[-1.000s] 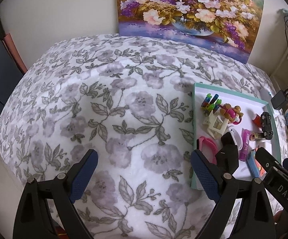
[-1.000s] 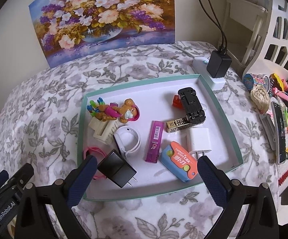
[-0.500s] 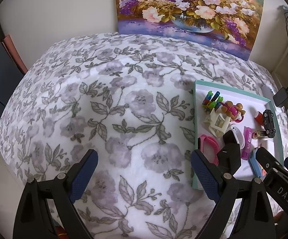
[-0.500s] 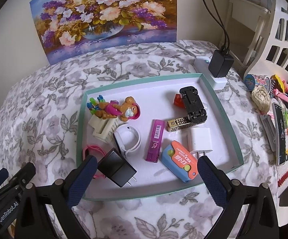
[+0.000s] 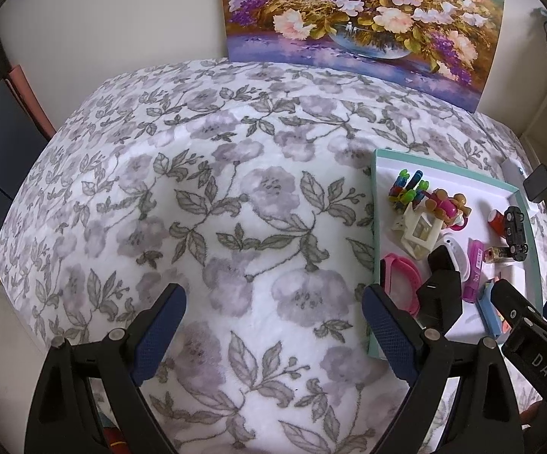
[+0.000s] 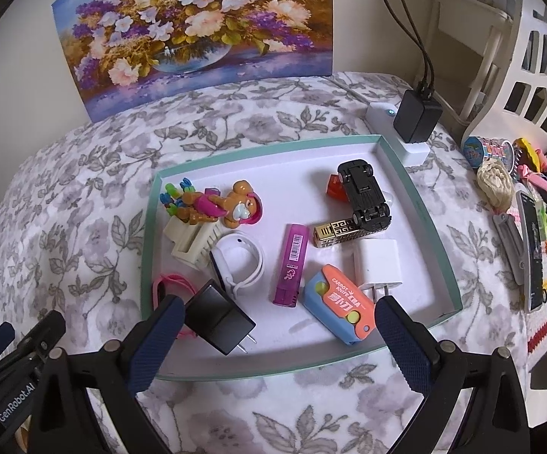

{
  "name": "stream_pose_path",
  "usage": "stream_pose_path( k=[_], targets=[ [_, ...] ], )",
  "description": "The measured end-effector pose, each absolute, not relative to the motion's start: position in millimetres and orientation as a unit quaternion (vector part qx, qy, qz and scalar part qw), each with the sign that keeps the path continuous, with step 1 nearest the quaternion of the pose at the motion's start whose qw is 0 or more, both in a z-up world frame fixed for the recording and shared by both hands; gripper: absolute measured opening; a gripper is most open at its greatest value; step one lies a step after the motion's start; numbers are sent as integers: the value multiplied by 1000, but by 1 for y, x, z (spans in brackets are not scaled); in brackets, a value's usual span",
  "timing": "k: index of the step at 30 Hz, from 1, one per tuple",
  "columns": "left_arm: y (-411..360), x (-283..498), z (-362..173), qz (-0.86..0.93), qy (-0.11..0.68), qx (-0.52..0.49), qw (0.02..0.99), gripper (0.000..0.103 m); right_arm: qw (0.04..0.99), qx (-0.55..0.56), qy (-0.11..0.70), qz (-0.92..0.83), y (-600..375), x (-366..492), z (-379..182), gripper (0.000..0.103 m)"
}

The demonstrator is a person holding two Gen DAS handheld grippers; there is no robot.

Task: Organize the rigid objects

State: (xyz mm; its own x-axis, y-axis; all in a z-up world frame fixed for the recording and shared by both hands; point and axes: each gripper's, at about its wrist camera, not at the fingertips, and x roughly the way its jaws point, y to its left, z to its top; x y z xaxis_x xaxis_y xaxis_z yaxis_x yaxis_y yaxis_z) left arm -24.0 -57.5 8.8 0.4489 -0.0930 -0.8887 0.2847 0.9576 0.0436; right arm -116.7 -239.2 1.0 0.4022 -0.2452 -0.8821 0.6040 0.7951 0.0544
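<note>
A teal-rimmed white tray [image 6: 421, 196] holds small items: a black charger [image 6: 218, 316], a white charger [image 6: 377, 263], a blue-orange carrot knife [image 6: 339, 308], a purple stick [image 6: 292, 265], a gold lighter [image 6: 335, 232], a black toy car [image 6: 364, 191], a bear figure [image 6: 235, 202], a cream holder [image 6: 192, 240] and a white band [image 6: 241, 263]. My right gripper [image 6: 273, 344] is open and empty over the tray's near edge. My left gripper [image 5: 273, 335] is open and empty over the floral cloth, left of the tray [image 5: 373, 227].
A flower painting [image 6: 194, 26] leans on the back wall. A power strip with a black adapter [image 6: 417, 115] lies behind the tray. Tape rolls, a phone and clutter [image 6: 530, 227] lie at the right. The cloth drops off at the left edge [image 5: 19, 208].
Both views have shifted slightly, as both grippers drifted a little. Both stay open and nothing in the tray has moved.
</note>
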Motion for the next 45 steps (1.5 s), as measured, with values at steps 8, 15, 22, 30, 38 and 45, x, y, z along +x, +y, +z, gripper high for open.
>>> stream_pose_path(
  k=[8, 15, 22, 30, 38, 45],
  targets=[
    [-56, -23, 8, -109, 515, 93, 845, 94, 816, 182, 484, -259, -238, -115, 0, 102],
    [-56, -23, 7, -108, 518, 95, 843, 94, 815, 182, 485, -258, -237, -115, 0, 102],
    [-59, -23, 6, -110, 520, 99, 842, 94, 815, 181, 486, -258, -238, -115, 0, 102],
    [-57, -23, 5, -108, 521, 98, 841, 94, 814, 179, 489, -256, -237, -114, -2, 102],
    [-57, -22, 4, -101, 523, 100, 840, 94, 813, 178, 492, -254, -238, -113, -3, 102],
    [-55, -21, 4, -93, 524, 97, 841, 94, 813, 178, 493, -253, -238, -113, -4, 102]
  ],
)
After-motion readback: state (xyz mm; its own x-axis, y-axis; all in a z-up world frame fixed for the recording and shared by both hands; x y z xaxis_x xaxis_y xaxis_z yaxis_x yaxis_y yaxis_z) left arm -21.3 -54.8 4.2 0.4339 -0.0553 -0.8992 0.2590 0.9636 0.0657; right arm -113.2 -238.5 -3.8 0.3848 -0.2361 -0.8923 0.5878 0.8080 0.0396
